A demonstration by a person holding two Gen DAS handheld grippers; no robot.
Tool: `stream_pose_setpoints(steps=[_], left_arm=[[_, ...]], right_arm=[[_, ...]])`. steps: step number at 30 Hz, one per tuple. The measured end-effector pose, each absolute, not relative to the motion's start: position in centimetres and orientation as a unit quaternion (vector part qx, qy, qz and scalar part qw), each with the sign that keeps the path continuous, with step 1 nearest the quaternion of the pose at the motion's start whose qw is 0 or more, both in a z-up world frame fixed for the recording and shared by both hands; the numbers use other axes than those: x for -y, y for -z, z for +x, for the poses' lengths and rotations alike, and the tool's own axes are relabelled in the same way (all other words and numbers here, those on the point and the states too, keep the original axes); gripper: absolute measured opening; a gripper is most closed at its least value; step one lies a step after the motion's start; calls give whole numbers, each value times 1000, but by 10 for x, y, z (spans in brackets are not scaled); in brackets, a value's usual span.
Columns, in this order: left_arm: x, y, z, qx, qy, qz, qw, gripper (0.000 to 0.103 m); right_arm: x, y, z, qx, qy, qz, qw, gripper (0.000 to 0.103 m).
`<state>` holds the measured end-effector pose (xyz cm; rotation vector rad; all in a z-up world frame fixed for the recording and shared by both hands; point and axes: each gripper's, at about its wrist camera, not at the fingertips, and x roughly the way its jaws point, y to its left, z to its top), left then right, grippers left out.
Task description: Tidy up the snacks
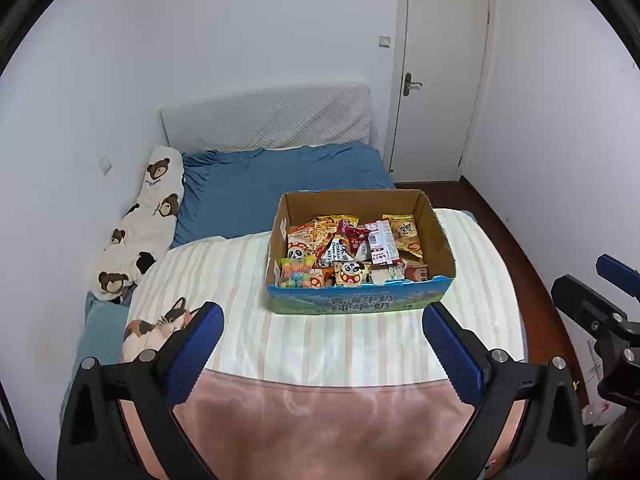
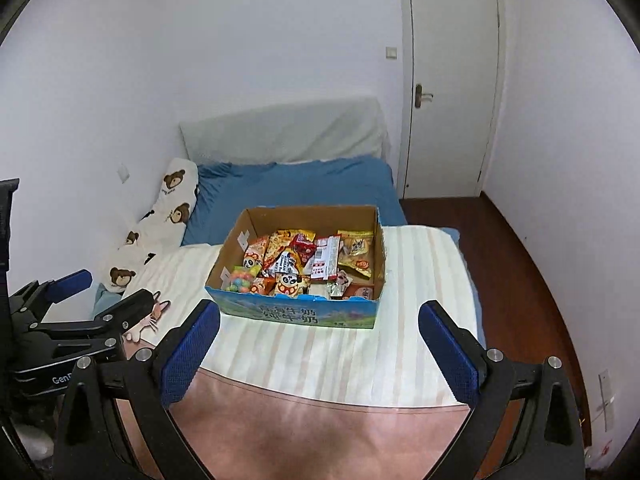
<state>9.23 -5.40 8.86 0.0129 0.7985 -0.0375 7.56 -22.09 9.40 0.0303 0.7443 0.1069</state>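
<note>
A cardboard box [image 1: 438,236] with a blue printed front sits on the striped blanket on the bed; it also shows in the right wrist view [image 2: 232,248]. It is filled with several snack packets [image 1: 352,250] [image 2: 304,264], among them panda-print bags and a colourful candy bag. My left gripper [image 1: 323,332] is open and empty, held short of the box's front. My right gripper [image 2: 319,332] is open and empty, also short of the box. Each gripper shows at the edge of the other's view.
The bed has a blue sheet [image 1: 280,184], a bear-print pillow [image 1: 148,216] along the left wall and a cat-print cushion [image 1: 156,328]. A pink blanket [image 1: 320,420] covers the near end. A closed door [image 1: 440,72] and wooden floor [image 2: 520,264] lie to the right.
</note>
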Motion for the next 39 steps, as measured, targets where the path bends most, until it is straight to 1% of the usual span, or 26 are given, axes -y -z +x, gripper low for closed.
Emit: stream_pose_setpoints(steps=[8,14,19,28,39], left_arm=[[48,-102,73,-371,11,0,928,102],[50,-102,70,-371,16,0,928,102],[52,-98,74,-368,8,4,930,102],[50,-77,108,-377,-10,10,926,102],[48,-59,156,-386,-24,11,922,102]], right_arm=[[223,-107,49,-353,-50,23,934,102],[225,-112,50,-350,-50,24,935,102],[226,-105,60,-352,-42,24,935,102],[234,-75,95,-367,-13,31,929,102],[239,-51,143,-371,18,33,928,102]])
